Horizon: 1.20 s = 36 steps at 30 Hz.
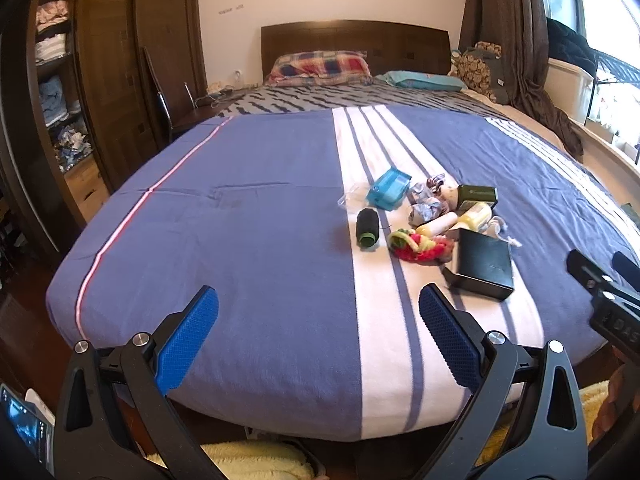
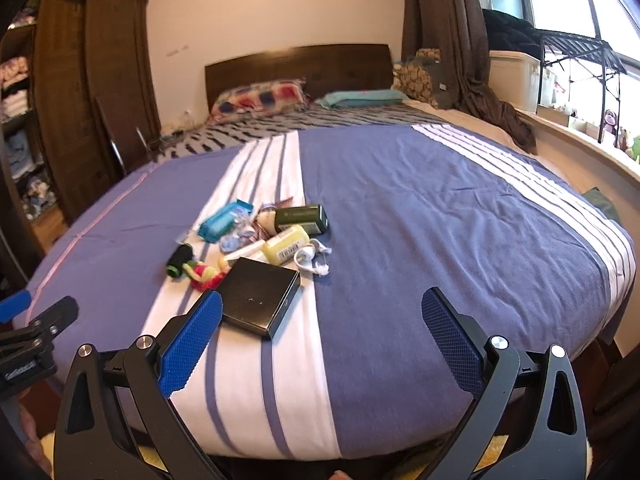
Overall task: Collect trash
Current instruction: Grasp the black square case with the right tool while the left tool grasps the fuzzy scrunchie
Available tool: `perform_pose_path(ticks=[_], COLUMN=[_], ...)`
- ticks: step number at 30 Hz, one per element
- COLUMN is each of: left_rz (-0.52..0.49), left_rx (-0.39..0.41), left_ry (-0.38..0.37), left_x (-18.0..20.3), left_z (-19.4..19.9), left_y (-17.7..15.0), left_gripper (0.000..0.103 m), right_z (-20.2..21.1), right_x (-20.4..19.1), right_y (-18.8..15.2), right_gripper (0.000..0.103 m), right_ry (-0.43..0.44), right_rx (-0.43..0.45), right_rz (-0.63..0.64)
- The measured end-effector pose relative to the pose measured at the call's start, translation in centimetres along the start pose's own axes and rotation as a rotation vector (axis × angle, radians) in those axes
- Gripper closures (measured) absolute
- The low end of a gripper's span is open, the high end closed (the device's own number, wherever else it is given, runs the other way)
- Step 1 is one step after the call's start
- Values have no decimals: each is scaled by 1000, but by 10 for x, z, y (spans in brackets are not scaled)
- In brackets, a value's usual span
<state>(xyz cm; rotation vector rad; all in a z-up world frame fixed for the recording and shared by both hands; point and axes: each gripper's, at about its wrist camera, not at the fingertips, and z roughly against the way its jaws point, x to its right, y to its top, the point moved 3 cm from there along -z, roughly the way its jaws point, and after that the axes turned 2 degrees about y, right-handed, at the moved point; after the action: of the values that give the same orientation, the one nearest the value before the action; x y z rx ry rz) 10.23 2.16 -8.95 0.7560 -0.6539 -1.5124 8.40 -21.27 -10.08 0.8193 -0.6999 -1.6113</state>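
Note:
A pile of small items lies on the bed's white stripe: a flat black box (image 1: 485, 264) (image 2: 258, 300), a blue packet (image 1: 389, 188) (image 2: 224, 222), a black spool (image 1: 367, 227) (image 2: 179, 260), a dark green box (image 1: 477, 197) (image 2: 302, 218), a yellow packet (image 1: 476, 216) (image 2: 286, 245), a red and green fluffy bundle (image 1: 420, 245) (image 2: 204, 274) and crumpled wrappers (image 1: 426, 207) (image 2: 314, 258). My left gripper (image 1: 319, 336) is open and empty, above the bed's near edge, left of the pile. My right gripper (image 2: 322, 340) is open and empty, just short of the black box.
The bed (image 1: 240, 208) (image 2: 440, 216) has a blue and white striped cover, pillows (image 1: 320, 66) and a headboard at the far end. A wooden wardrobe (image 1: 108, 80) stands at the left. Curtains (image 2: 448, 32) and a window sill (image 2: 580, 136) are at the right.

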Motion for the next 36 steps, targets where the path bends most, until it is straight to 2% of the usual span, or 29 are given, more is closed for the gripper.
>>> perform_pose_path(ticks=[3,5,8,12,16,19,21,22,23,28,36], left_rz=[-9,-8,-1,0,-9,-12,-17,-19,-22,-30,-73], left_rx=[-29,-40,-57,-70,-80,-85,-90,-92,-95,-106,-123], left_ry=[7,9,-1,-15,-27,-39,-48,-51,-55,-82,-183], left_x=[-6,-8,-12,-14,-13,-11,-9,-8,-6,4,43], left_z=[-17,-26,-38,-51,-60,-66,-69,-70,-72,-80,-95], left_y=[-2,-3,-4,-4,-1,1,1,1,1,0,2], left_gripper=[8,8,8,8,8,8,9,10,10,12,15], right_z=[-30,-46,-68,-85,-101,-111,-110,-111,-109,-107,-84], right_x=[-11,-19,-32,-45,-48,-46,-45,-45,-43,-36,-3], right_y=[2,1,-1,0,-3,-5,-6,-5,-5,-5,6], right_gripper=[5,10,11,12,12,12,12,19,20,21,24], right_ry=[47,51,71,58,7,15,24,30,35,67,64], right_rx=[-68,-102,-150,-176,-220,-243,-240,-238,-239,-240,-179], right_rz=[-25,-23,-41,-56,-60,-61,-51,-49,-48,-10,-12])
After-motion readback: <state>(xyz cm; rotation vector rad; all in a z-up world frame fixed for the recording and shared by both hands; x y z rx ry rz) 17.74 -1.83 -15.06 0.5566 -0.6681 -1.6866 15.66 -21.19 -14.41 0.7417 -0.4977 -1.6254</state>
